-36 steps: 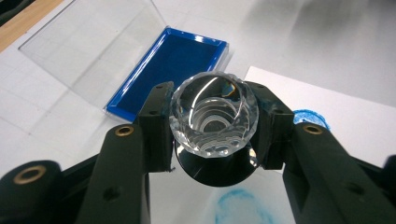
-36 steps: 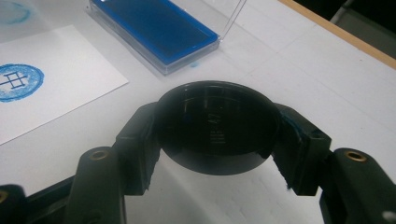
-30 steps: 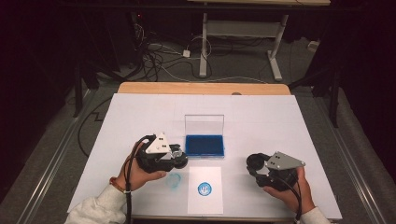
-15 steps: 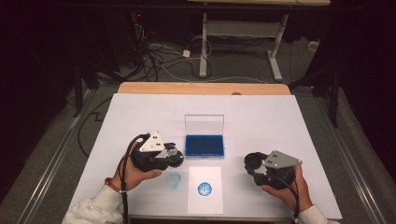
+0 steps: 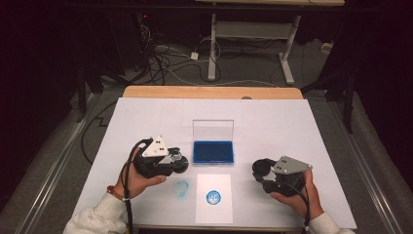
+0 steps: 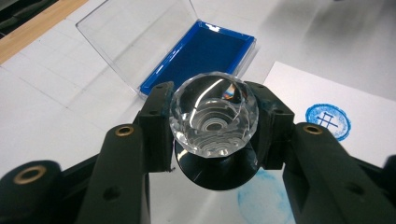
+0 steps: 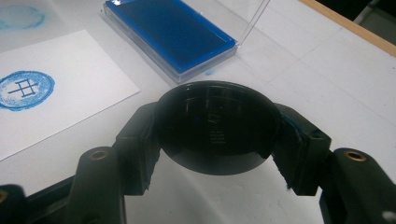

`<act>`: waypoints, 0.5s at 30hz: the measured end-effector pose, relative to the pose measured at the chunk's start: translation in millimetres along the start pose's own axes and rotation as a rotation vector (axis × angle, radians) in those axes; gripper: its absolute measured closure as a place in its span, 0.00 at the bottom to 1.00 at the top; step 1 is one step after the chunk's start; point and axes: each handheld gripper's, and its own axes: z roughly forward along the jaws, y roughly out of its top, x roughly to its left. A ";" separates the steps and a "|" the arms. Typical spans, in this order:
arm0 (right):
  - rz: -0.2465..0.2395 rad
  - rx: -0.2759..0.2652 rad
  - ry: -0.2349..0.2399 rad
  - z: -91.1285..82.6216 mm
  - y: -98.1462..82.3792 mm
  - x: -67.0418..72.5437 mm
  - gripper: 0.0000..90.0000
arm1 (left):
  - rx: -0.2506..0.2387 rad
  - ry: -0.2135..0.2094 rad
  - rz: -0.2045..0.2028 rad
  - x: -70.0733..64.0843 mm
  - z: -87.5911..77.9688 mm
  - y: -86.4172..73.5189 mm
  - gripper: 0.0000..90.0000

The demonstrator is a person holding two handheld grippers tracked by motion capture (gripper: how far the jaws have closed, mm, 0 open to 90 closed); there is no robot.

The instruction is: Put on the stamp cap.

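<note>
My left gripper (image 5: 181,161) had its jaws clenched on the stamp (image 6: 213,119) — the faceted clear knob sat squarely between the two black jaws, its dark round base just below them, held over the desk (image 5: 146,122). Beneath the stamp, on the bare desk, lay a smeared blue ring (image 6: 266,198). Just beside that lay the paper (image 5: 213,197) with a crisp round blue print (image 5: 213,197) on it.

My right gripper (image 5: 259,171) was grasping the cap (image 7: 218,126), a black round disc pinched edge to edge between its jaws, low over the desk at the paper's right side and well apart from the stamp.

Between the two grippers and a little farther from me stood the ink pad (image 5: 213,152) — a shallow clear case with its lid (image 5: 213,129) swung open and standing up behind it. Inside was a flat pad soaked deep blue, filling the tray from wall to wall. A small blue fleck (image 7: 208,71) marked the desk just beside the case.
</note>
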 end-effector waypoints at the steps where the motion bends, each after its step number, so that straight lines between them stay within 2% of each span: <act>1: 0.000 0.001 0.002 1.0 0.6 1.0 0.43 | -0.003 0.002 -0.002 0.6 0.1 0.5 0.61; 3: -0.002 -0.003 0.010 3.0 2.4 2.0 0.43 | -0.009 -0.005 -0.001 1.6 0.5 1.7 0.61; 5: 0.003 -0.007 0.014 5.7 5.9 3.4 0.43 | -0.018 0.007 -0.002 2.0 1.2 3.2 0.61; 7: -0.005 -0.013 0.021 8.9 10.8 6.0 0.43 | -0.025 -0.007 -0.008 2.8 1.9 4.6 0.61; 15: -0.045 -0.015 0.075 25.1 24.9 19.6 0.43 | -0.038 -0.005 -0.005 2.6 2.3 11.2 0.61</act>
